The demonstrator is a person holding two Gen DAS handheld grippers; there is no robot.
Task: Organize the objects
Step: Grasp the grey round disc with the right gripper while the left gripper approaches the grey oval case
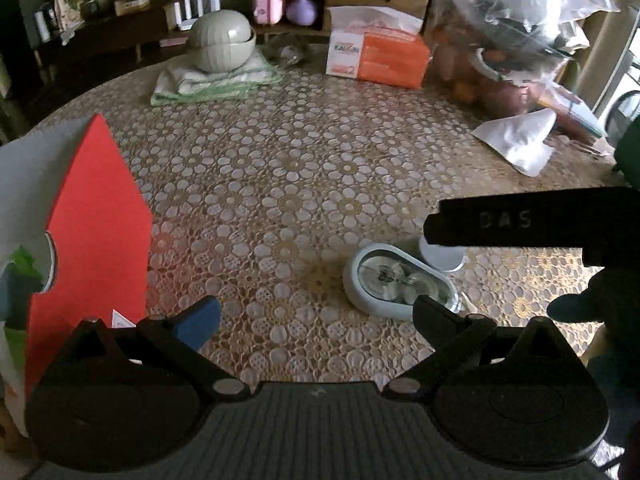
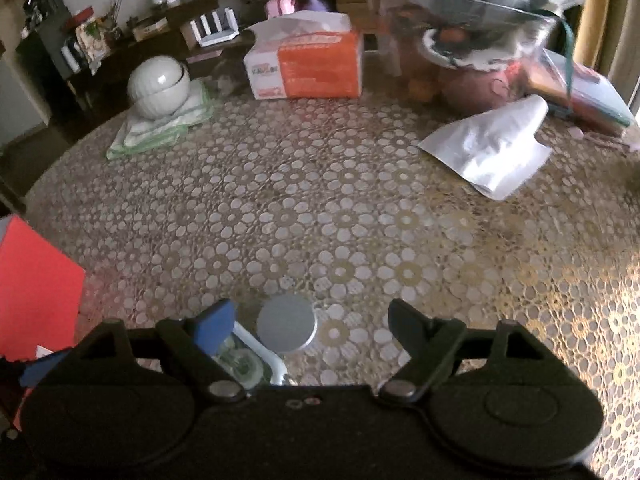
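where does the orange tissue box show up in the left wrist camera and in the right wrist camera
Left wrist: the orange tissue box is upper centre-right, at the table's far edge.
Right wrist: the orange tissue box is upper centre, slightly left.
Shared landmark: the pale round jar on folded cloth sits left of it in both.

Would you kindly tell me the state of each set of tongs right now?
Left tongs: open, holding nothing.
Right tongs: open, holding nothing, above the small white disc.
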